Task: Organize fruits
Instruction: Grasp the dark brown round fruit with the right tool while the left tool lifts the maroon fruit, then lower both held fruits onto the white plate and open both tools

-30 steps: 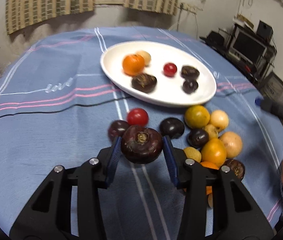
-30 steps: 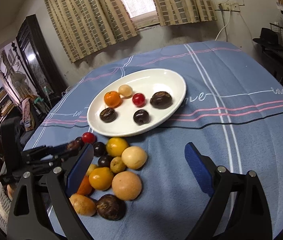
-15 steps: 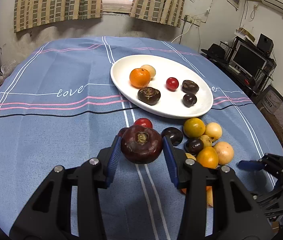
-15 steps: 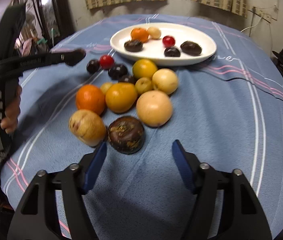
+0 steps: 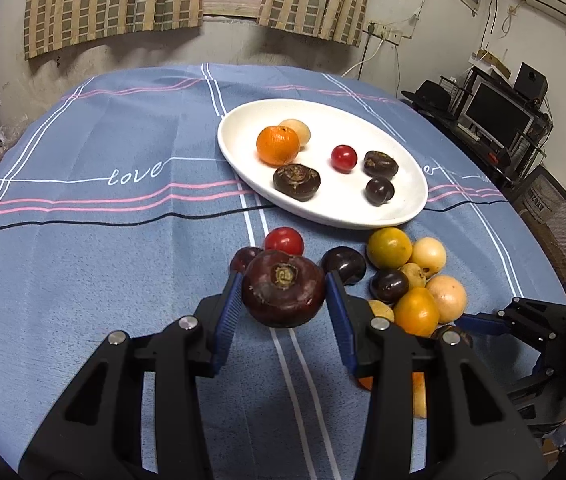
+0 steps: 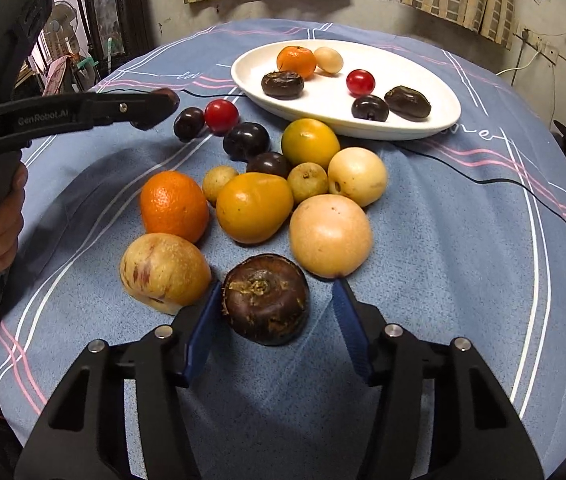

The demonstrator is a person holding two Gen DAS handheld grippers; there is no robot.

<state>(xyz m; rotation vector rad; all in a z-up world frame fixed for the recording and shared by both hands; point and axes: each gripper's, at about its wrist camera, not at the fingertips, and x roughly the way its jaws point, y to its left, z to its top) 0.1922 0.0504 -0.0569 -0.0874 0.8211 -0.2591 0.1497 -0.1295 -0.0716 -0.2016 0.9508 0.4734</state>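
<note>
My left gripper (image 5: 283, 300) is shut on a dark purple round fruit (image 5: 283, 288), held above the blue cloth just short of the white plate (image 5: 243, 124). On the plate lie an orange (image 5: 277, 145), a pale fruit, a red tomato (image 5: 343, 158) and three dark fruits. In the right wrist view, my right gripper (image 6: 277, 286) straddles a dark brown fruit (image 6: 266, 298) at the near end of the loose pile. Its jaws are closing. The left pad is at the fruit's side and the right pad still stands off it. The left gripper (image 6: 155, 104) shows at the left.
Several loose fruits crowd around the brown one: a speckled yellow one (image 6: 165, 272), an orange (image 6: 174, 205) and a pale round one (image 6: 330, 235). A hand (image 6: 3, 224) holds the left tool. A desk with a monitor (image 5: 499, 114) stands beyond the table's right edge.
My right gripper has come down and in over the near end of the pile, and its jaws have narrowed around the dark brown fruit. The left gripper keeps hold of its purple fruit.
</note>
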